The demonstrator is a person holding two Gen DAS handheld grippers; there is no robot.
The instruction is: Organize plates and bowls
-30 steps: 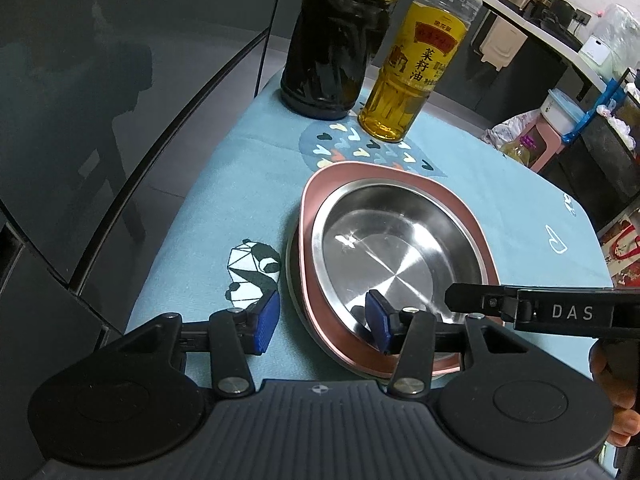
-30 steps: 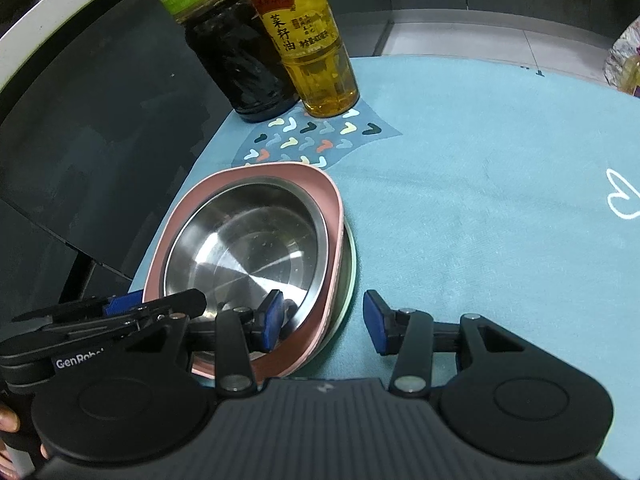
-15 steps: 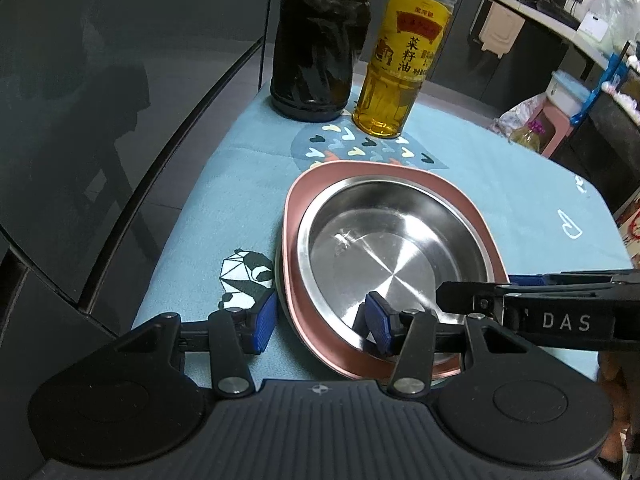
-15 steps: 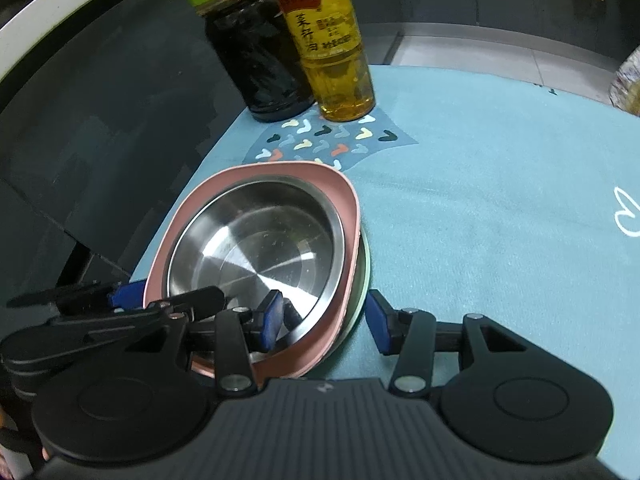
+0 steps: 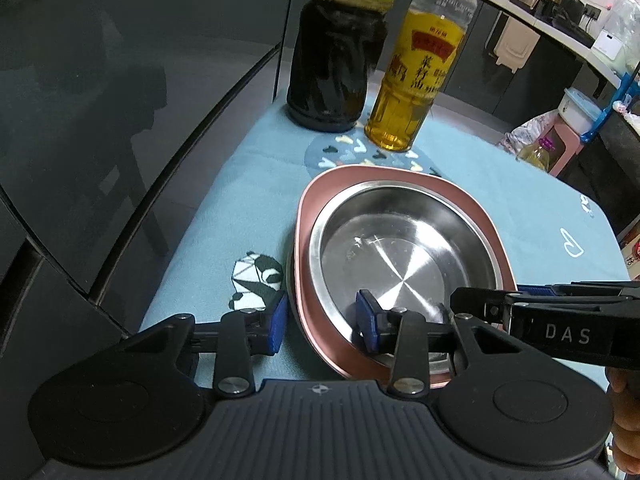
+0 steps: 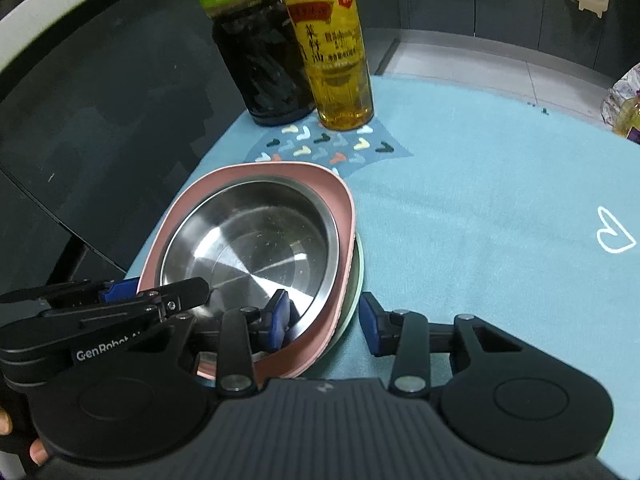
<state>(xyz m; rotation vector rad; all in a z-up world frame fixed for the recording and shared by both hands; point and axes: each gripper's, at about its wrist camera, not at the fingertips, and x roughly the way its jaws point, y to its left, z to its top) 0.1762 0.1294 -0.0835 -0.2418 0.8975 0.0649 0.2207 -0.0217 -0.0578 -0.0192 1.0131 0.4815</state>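
Two claws closing astride stacked dishes' [image 5: 404, 256] near rims; cloth [image 6: 500, 208] open rightward.

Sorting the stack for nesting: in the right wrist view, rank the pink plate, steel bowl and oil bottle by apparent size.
1. pink plate, widest outline.
2. steel bowl, nested inside it, slightly smaller.
3. oil bottle, though it is farther away and cut off at the top, so its rank is unsure.

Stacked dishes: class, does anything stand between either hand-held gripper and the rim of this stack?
Nothing visible does. The left hand-held gripper and the right hand-held gripper each already straddle the stack's near rim, jaws closing: steel bowl in pink plate.
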